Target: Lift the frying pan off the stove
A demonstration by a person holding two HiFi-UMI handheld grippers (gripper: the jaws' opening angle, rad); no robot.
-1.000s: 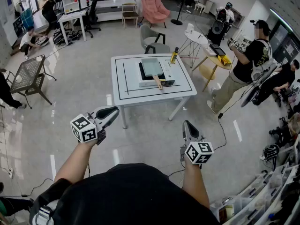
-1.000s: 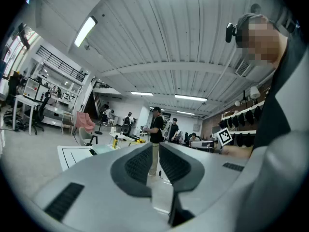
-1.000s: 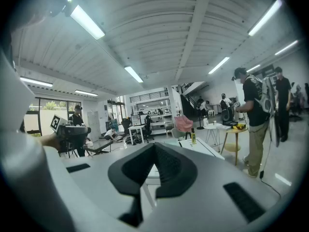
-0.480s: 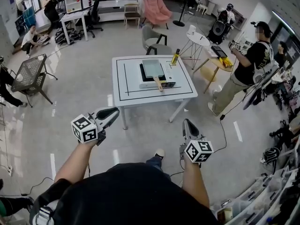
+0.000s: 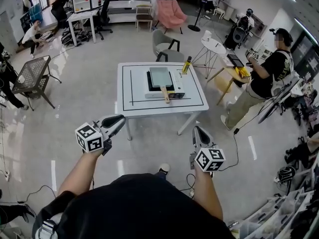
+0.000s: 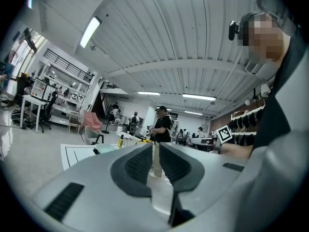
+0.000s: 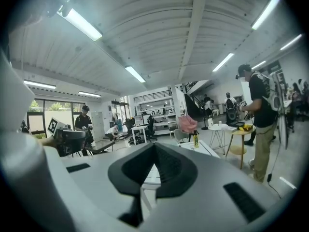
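while i stand well back from the square white table with black border lines [image 5: 130,94], the flat rectangular grey-green frying pan [image 5: 160,76] sits on the low white portable stove [image 5: 179,88] near the table's middle, untouched and far out of reach. it lies straight ahead of me, roughly between the lines of my two tools. its long axis runs away from me, and its short wooden handle [image 5: 165,92] points back toward my side, leaning slightly to my right. the left gripper [image 5: 119,119] is held out at waist height with its jaws pressed together on nothing, and its own view shows the dark ribbed pads meeting with only the room beyond. the right gripper [image 5: 198,130] is likewise closed and empty, pointing forward. i judge the right one a touch better lined up with that handle, though both are about equally far off. a slim yellow bottle [image 5: 186,64] stands on the table just beyond the stove's far right corner, clear of the handle side. compared with a second ago, the table has slid a little lower and squarer in the head view, and the tip of my shoe [image 5: 163,169] now shows below, so i am walking in. both grippers keep the same closed carry.
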